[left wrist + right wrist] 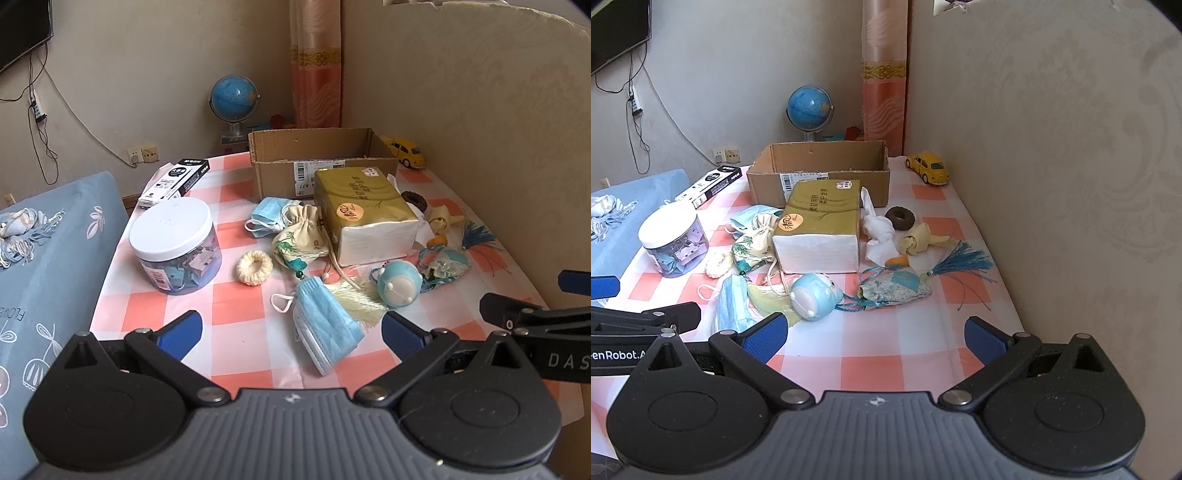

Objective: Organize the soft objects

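I'm seeing both grippers hovering over the checkered table (229, 325), nothing held. Left gripper (291, 332) is sitting bottom centre of its frame, jaws wide apart, with the folded blue mask (327, 332) lying between the blue pads on the cloth. Right gripper (875, 334) is likewise spread wide, bottom centre of its view, bare cloth between its pads.

Soft stuff is clustering mid-frame: cream pouch (301, 236) leaning against the gold tissue pack (364, 210), second mask (267, 216) just behind the pouch, cream scrunchie (255, 267) left of it, blue sachet with tassel (897, 286) right of the round blue toy (814, 291). Cardboard box (317, 151) is standing open at upper centre, touching the tissue pack's far end. Clip jar (175, 245) is sitting centre left, yellow toy car (929, 168) upper right by the wall
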### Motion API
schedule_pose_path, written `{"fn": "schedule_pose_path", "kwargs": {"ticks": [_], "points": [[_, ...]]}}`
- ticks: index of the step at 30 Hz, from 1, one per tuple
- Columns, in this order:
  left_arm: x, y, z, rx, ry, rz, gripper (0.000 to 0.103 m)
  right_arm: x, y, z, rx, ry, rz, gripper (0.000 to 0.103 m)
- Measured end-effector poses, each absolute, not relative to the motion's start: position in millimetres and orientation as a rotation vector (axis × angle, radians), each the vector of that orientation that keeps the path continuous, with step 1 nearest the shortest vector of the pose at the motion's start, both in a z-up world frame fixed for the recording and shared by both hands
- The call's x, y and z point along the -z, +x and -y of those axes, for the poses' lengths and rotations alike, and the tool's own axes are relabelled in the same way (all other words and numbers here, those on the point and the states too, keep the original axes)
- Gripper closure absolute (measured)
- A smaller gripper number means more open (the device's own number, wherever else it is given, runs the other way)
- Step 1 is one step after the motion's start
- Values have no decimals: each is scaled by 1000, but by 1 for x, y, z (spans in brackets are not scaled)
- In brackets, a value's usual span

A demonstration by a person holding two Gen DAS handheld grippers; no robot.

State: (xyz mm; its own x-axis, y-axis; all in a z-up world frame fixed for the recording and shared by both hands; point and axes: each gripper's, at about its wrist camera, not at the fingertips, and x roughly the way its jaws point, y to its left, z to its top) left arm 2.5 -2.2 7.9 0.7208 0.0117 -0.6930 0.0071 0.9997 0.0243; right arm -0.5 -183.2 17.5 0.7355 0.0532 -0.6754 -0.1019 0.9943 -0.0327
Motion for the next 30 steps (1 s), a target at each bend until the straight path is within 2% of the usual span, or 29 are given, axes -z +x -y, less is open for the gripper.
{"fn": "schedule_pose_path", "kwargs": {"ticks": [30], "points": [[-12, 6, 0, 15, 28, -744, 1, -23, -1, 175, -87, -120, -712, 0]]}}
